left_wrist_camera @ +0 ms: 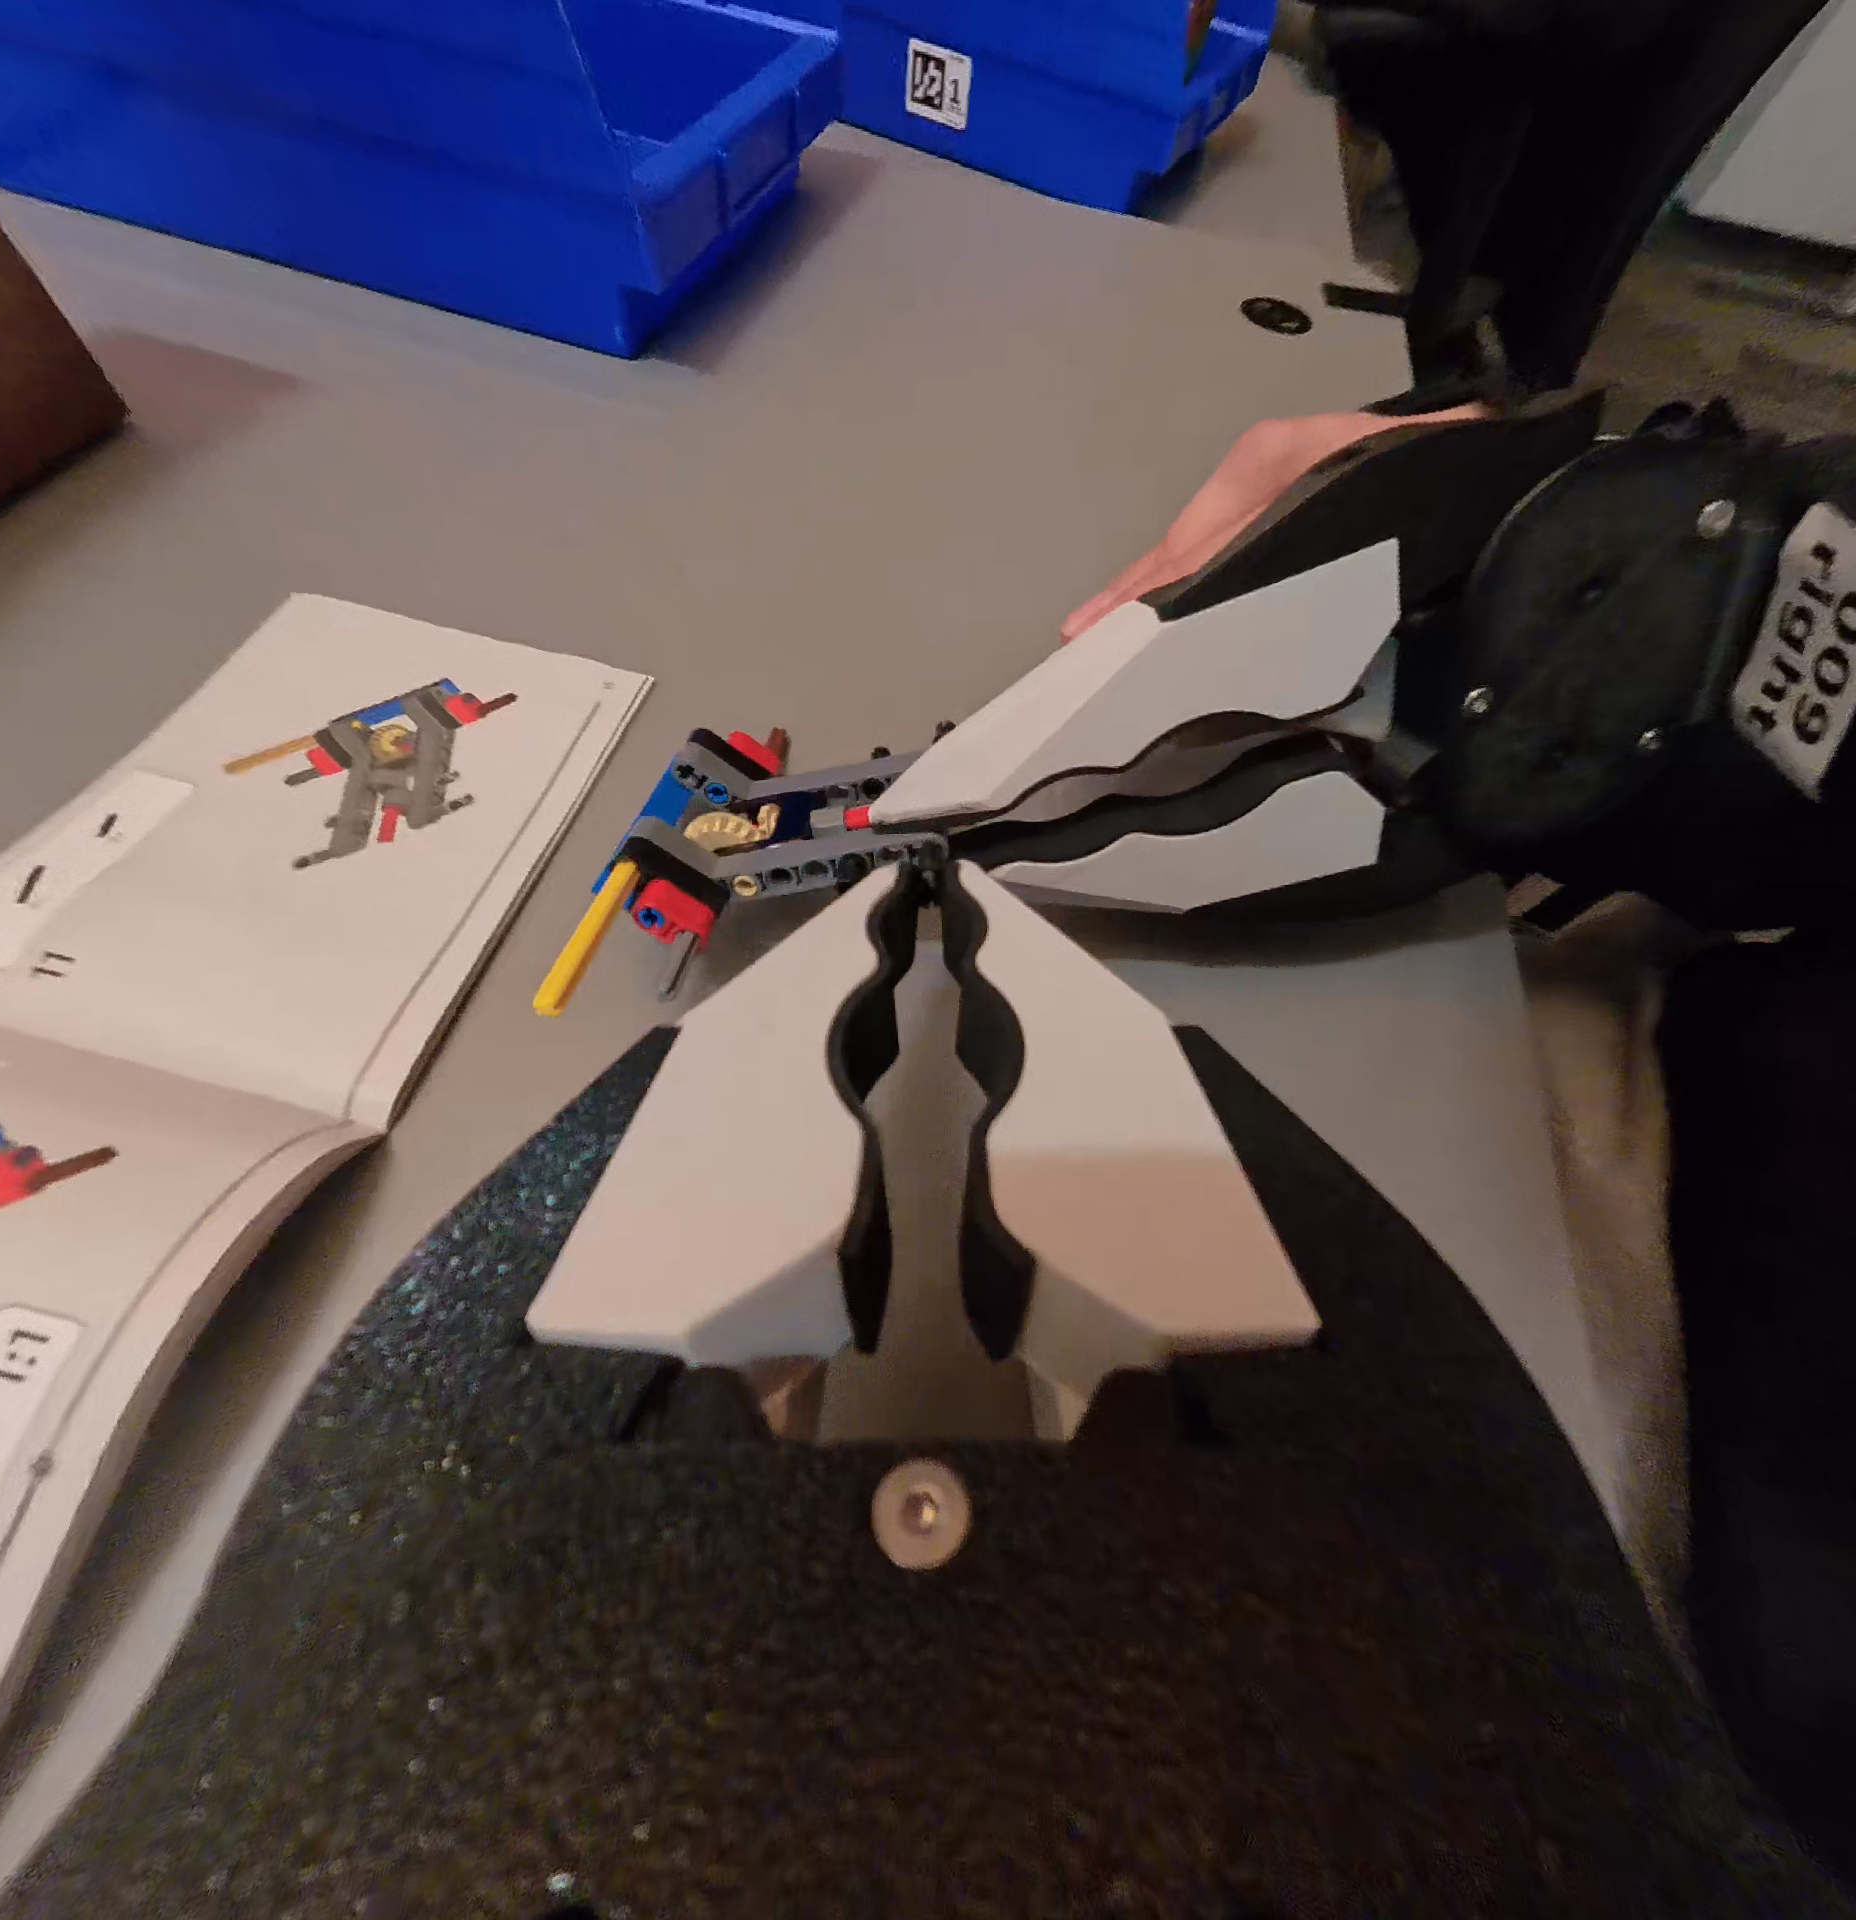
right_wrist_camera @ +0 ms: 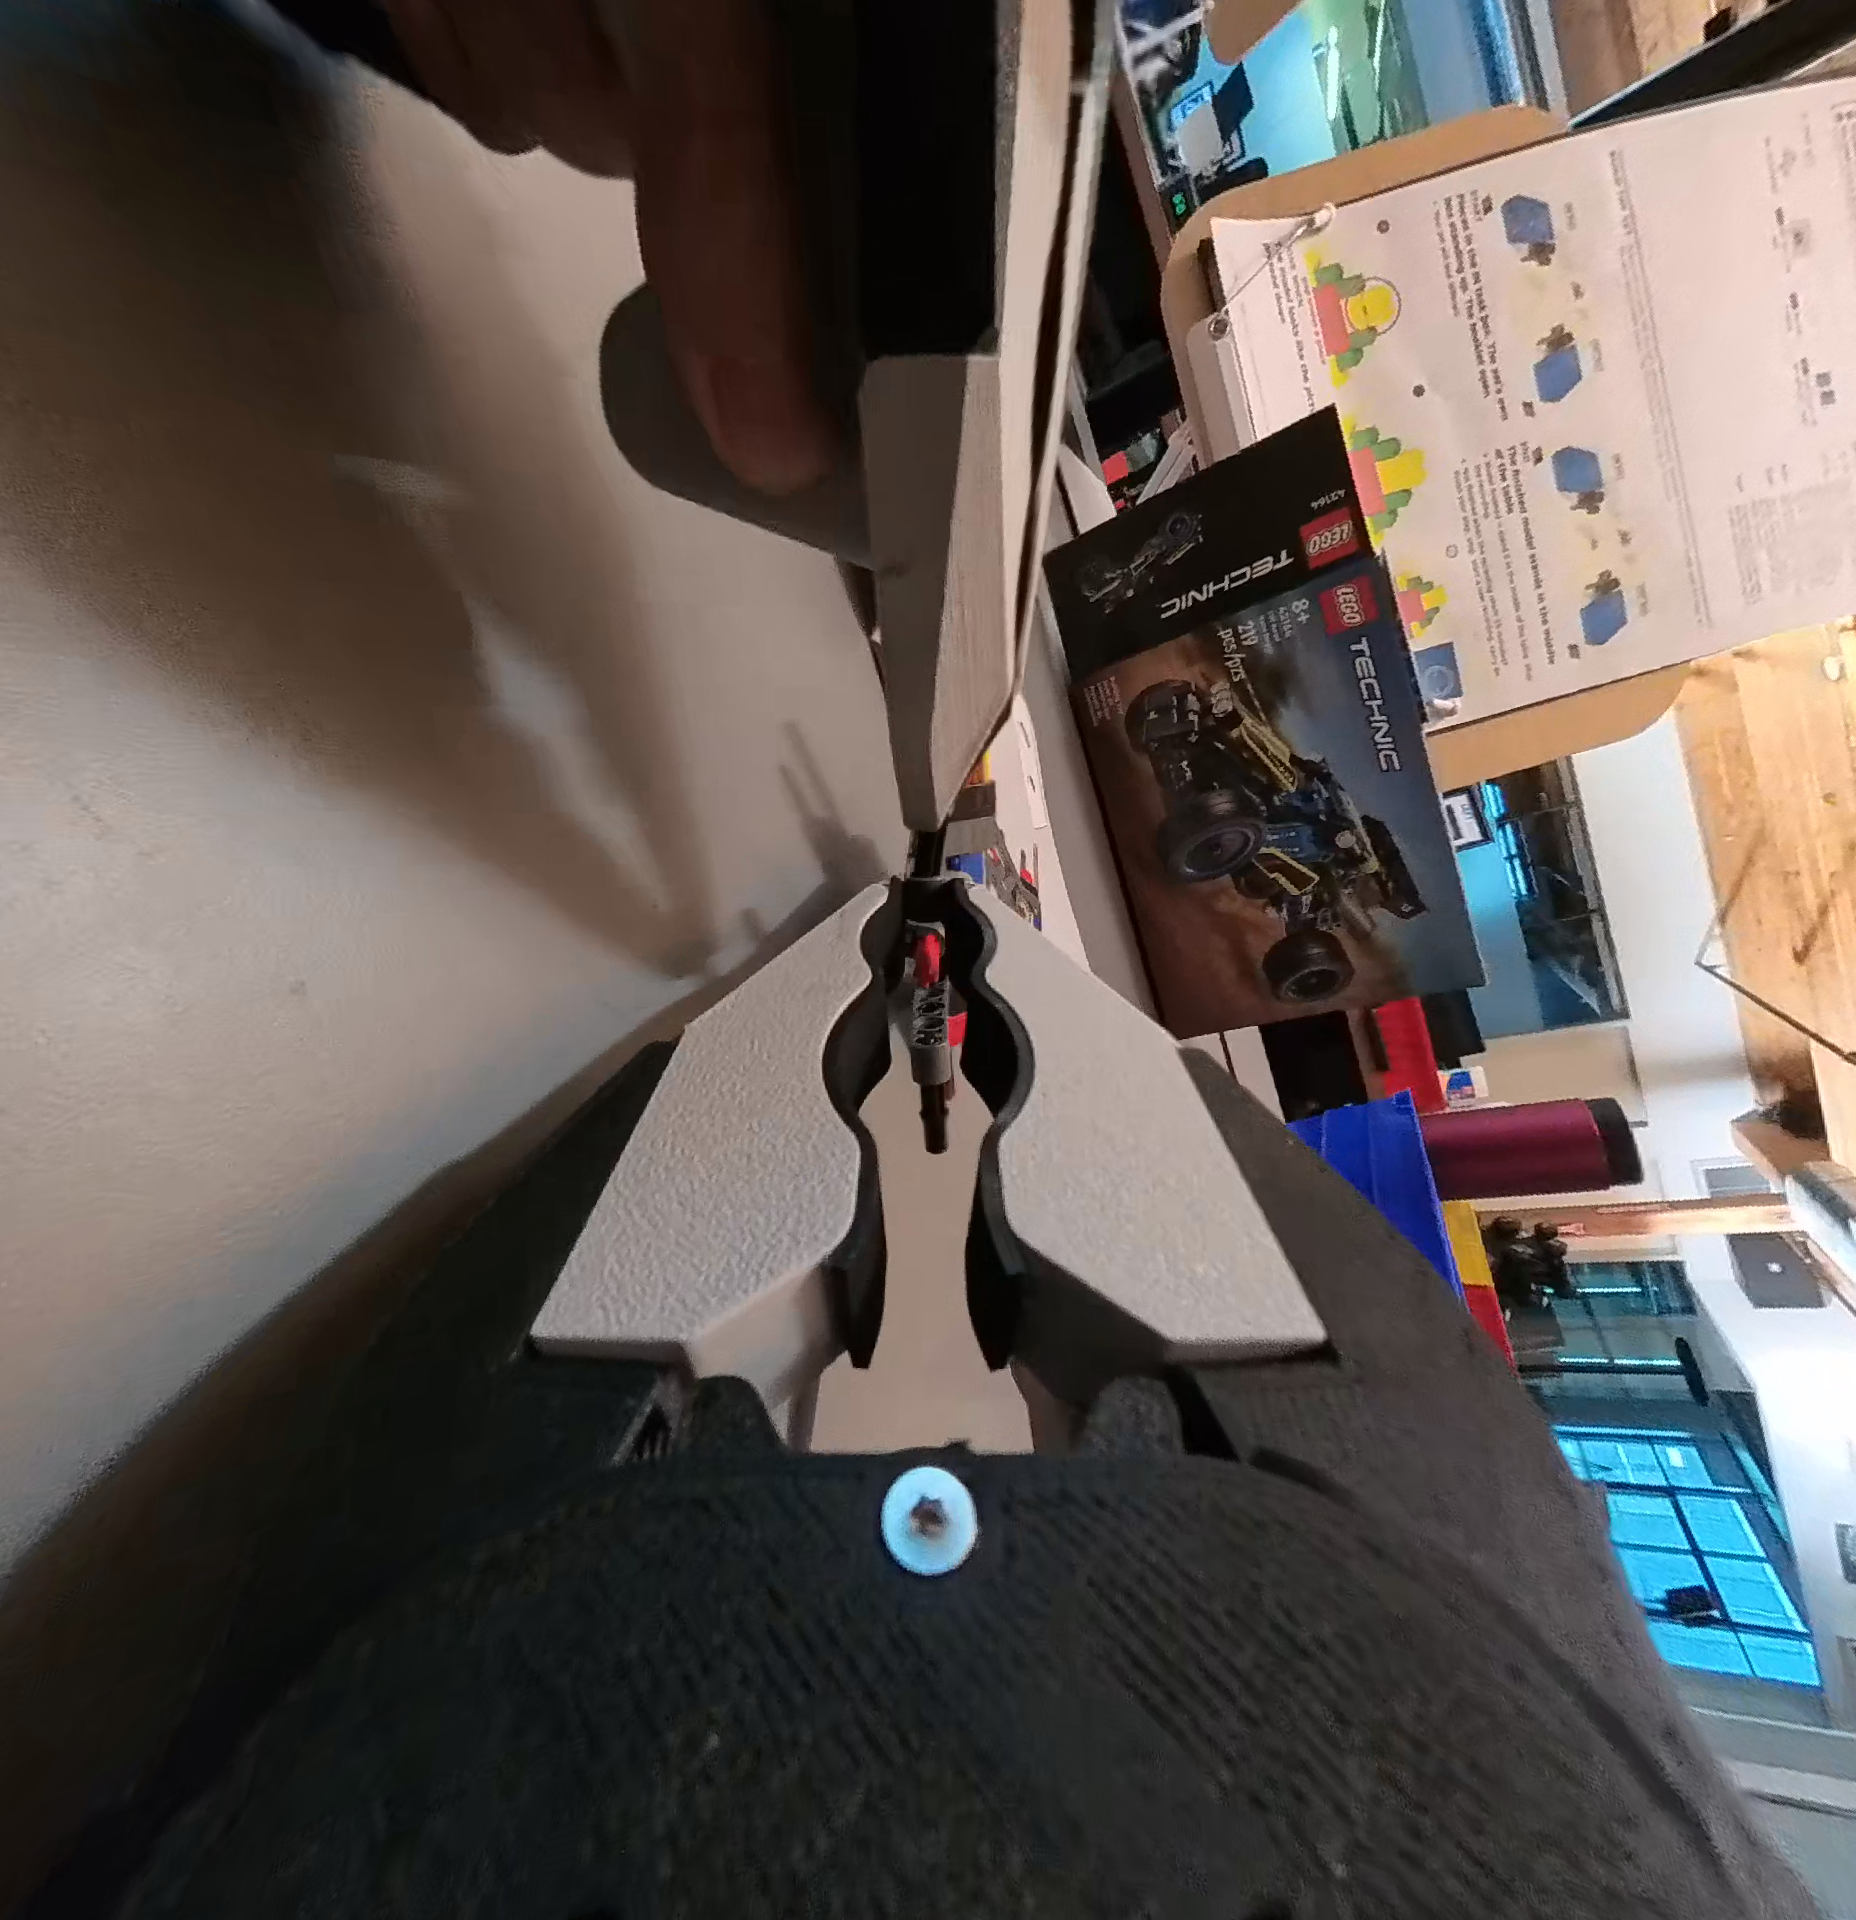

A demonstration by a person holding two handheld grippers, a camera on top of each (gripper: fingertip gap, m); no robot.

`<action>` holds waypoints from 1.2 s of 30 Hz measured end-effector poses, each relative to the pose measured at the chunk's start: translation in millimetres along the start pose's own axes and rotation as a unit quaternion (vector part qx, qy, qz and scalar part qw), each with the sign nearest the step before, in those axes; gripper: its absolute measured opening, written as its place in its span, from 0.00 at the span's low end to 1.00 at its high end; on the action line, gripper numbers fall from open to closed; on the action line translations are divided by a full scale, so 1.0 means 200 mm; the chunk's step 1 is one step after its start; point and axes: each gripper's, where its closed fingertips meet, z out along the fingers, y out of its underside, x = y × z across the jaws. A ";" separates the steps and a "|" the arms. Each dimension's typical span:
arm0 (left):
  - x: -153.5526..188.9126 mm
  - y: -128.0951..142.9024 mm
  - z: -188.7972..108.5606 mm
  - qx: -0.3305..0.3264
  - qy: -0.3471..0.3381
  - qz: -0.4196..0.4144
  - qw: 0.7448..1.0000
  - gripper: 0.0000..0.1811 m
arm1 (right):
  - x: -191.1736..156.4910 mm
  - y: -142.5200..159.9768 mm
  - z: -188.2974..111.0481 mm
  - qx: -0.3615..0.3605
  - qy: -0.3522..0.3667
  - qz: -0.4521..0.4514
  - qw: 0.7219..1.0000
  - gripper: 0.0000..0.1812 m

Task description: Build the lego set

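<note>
Now lego assembly (left_wrist_camera: 737, 831) on tabletop (left_wrist_camera: 903, 499), just right of open instruction booklet (left_wrist_camera: 311, 831). Left gripper (left_wrist_camera: 929, 868) pinching black pin at its near beam end — right gripper (left_wrist_camera: 893, 821) clamped on assembly's beams. Risk: opposed twist pops beams apart, or pin slips.

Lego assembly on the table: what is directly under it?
The lego assembly lies on the bare grey table, beside the open instruction booklet, not on it. Its right end is hidden by both tongs.
</note>
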 end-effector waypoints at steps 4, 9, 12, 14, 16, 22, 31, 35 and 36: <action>0.00 0.00 0.01 0.004 -0.027 -0.004 1.000 0.01 | 0.00 0.01 0.00 -0.011 0.001 -0.006 1.000 0.03; 0.00 -0.01 0.01 0.026 -0.010 -0.081 0.996 0.01 | 0.01 0.00 0.00 -0.009 0.003 -0.002 1.000 0.03; 0.00 0.01 0.02 0.001 -0.050 -0.017 0.999 0.01 | -0.01 0.02 0.01 -0.019 -0.003 -0.017 1.000 0.03; 0.00 0.01 0.02 0.001 -0.059 -0.008 0.998 0.01 | -0.01 0.01 0.01 -0.018 -0.002 -0.010 1.000 0.03; 0.00 0.01 0.02 0.005 -0.051 -0.025 0.998 0.01 | -0.01 0.02 0.01 -0.020 -0.003 -0.012 1.000 0.03; -0.01 0.00 0.02 0.017 -0.029 -0.070 0.997 0.01 | 0.00 0.01 0.02 -0.003 -0.003 0.002 1.000 0.03; -0.01 0.00 -0.02 0.031 0.030 -0.110 0.993 0.01 | 0.01 -0.06 0.00 0.055 0.008 0.009 0.998 0.09; 0.01 0.01 -0.02 0.024 0.039 -0.110 0.993 0.02 | 0.01 -0.04 0.01 0.047 0.003 0.013 0.999 0.06; 0.00 0.01 -0.02 0.024 0.040 -0.111 0.993 0.01 | 0.01 -0.04 0.01 0.047 0.004 0.015 0.999 0.06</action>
